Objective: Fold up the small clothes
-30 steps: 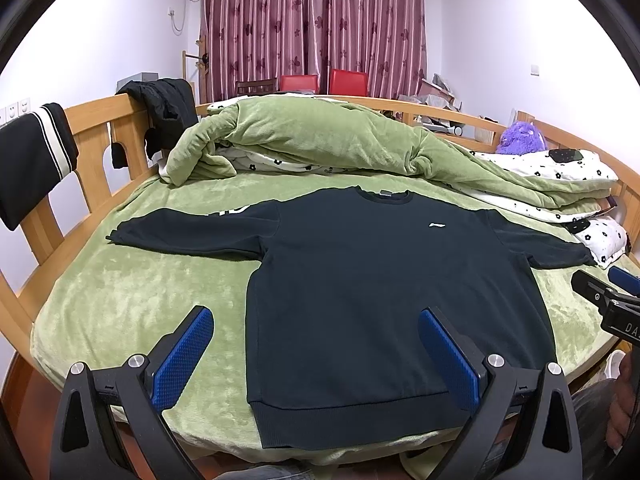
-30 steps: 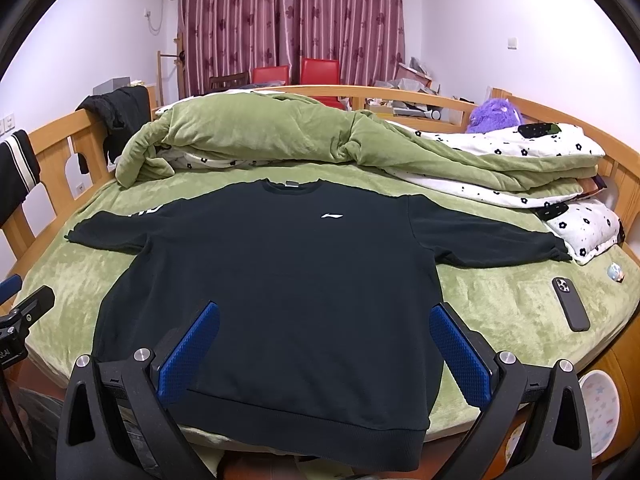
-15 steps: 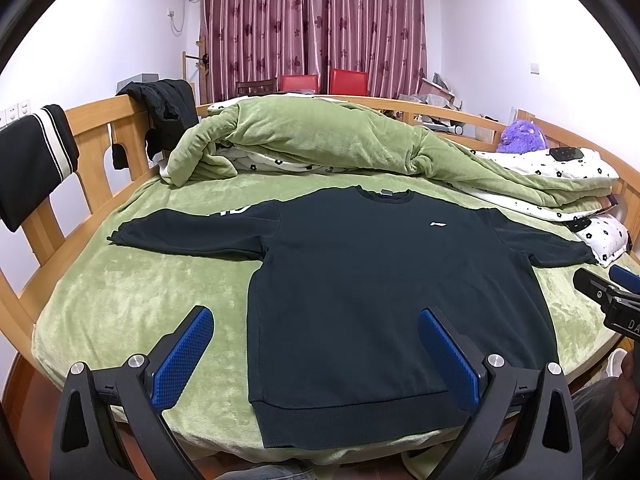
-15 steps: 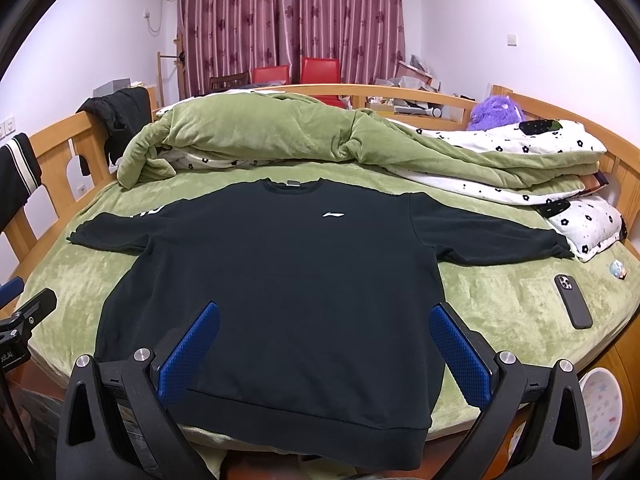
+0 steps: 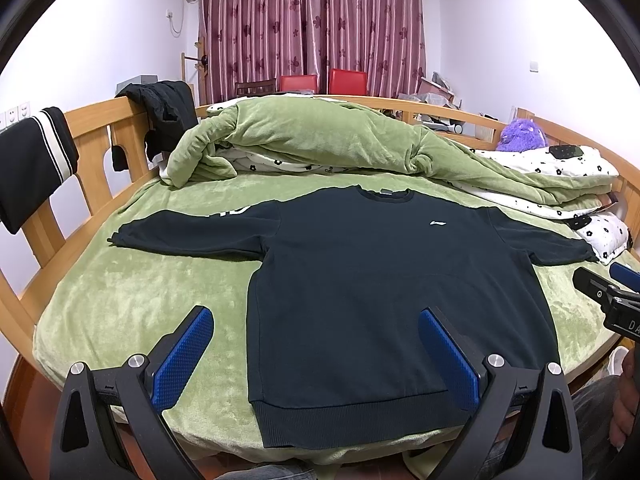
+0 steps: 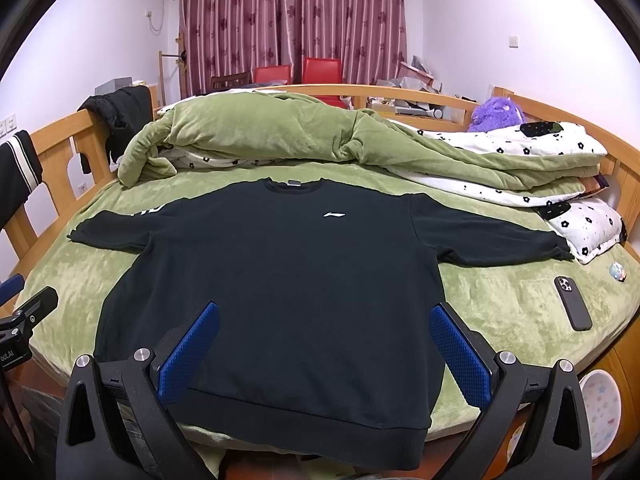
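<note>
A black long-sleeved sweatshirt [image 5: 360, 280] [image 6: 288, 272] lies flat and face up on the green bed cover, both sleeves spread out sideways, hem toward me. My left gripper [image 5: 316, 336] hovers open above the hem's left part, holding nothing. Over the hem's middle my right gripper [image 6: 324, 336] is open too, with nothing between its blue pads. The right gripper's tip [image 5: 600, 292] shows at the right edge of the left wrist view, and the left gripper's tip [image 6: 32, 312] at the left edge of the right wrist view.
A rolled green quilt [image 5: 320, 140] and a white flowered blanket [image 6: 540, 148] lie behind the sweatshirt. A black phone [image 6: 573, 308] rests on the cover at the right. A wooden bed rail [image 5: 92, 148] with dark clothes hung on it runs along the left.
Both grippers have drifted very slightly; the sweatshirt lies as before and both grippers stay open.
</note>
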A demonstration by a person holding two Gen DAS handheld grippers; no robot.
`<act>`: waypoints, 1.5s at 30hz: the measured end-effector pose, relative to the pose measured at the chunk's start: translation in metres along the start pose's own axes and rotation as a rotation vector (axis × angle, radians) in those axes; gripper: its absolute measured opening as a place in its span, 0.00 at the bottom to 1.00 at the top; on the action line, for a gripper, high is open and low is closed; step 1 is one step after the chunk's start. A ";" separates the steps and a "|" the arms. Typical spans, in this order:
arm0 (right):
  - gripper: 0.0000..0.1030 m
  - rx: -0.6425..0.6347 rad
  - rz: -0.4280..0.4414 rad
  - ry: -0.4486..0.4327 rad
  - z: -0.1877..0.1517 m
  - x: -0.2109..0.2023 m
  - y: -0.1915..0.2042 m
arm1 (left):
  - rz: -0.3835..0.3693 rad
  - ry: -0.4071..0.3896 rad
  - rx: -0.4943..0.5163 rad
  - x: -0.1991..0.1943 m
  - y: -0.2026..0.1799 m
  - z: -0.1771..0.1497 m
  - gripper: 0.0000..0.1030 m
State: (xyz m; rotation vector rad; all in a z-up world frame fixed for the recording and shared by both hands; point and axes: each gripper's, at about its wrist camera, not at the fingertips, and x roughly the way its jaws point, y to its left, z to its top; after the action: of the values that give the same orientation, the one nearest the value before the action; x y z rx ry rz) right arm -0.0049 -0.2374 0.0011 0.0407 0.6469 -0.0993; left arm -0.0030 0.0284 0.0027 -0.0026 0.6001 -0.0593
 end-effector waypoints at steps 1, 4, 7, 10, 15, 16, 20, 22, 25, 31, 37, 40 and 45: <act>1.00 -0.001 0.000 0.000 0.000 0.000 0.000 | 0.001 0.000 0.000 0.000 0.000 0.000 1.00; 1.00 -0.004 0.004 0.000 -0.001 0.000 -0.001 | 0.001 0.001 -0.001 0.000 -0.002 0.000 1.00; 1.00 -0.003 0.005 0.001 -0.001 0.000 0.000 | 0.000 -0.002 -0.002 -0.001 0.000 0.000 1.00; 1.00 -0.002 0.003 0.000 -0.001 0.000 0.000 | 0.000 -0.002 -0.001 -0.001 0.001 0.000 1.00; 1.00 0.003 0.010 0.000 -0.001 0.000 0.003 | -0.011 0.001 0.006 -0.001 0.005 0.002 1.00; 1.00 0.004 0.014 0.000 -0.002 -0.001 0.005 | -0.016 0.003 0.009 -0.001 0.004 0.003 1.00; 1.00 0.002 0.022 -0.002 0.000 -0.002 0.007 | -0.050 0.006 0.013 -0.002 0.001 0.007 1.00; 1.00 -0.005 0.024 -0.011 -0.001 -0.004 0.012 | -0.079 0.005 0.007 -0.001 -0.006 0.008 1.00; 1.00 0.002 0.040 -0.013 0.002 -0.003 0.010 | -0.076 -0.003 -0.014 -0.002 0.002 0.019 1.00; 1.00 -0.006 0.106 -0.035 0.023 -0.006 0.007 | 0.000 -0.040 -0.019 -0.004 0.031 0.045 1.00; 1.00 -0.102 0.039 -0.140 0.058 -0.010 0.006 | 0.065 0.009 -0.110 0.032 0.097 0.061 1.00; 1.00 -0.092 0.060 -0.126 0.077 0.012 -0.002 | 0.108 0.024 -0.160 0.056 0.129 0.059 0.99; 1.00 -0.018 0.114 -0.042 0.099 0.076 -0.018 | 0.154 0.089 -0.277 0.110 0.180 0.047 0.99</act>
State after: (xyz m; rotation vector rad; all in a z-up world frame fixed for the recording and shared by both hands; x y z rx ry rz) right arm 0.1126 -0.2683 0.0337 0.0579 0.6024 0.0153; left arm 0.1245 0.2016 -0.0244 -0.2234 0.6916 0.1742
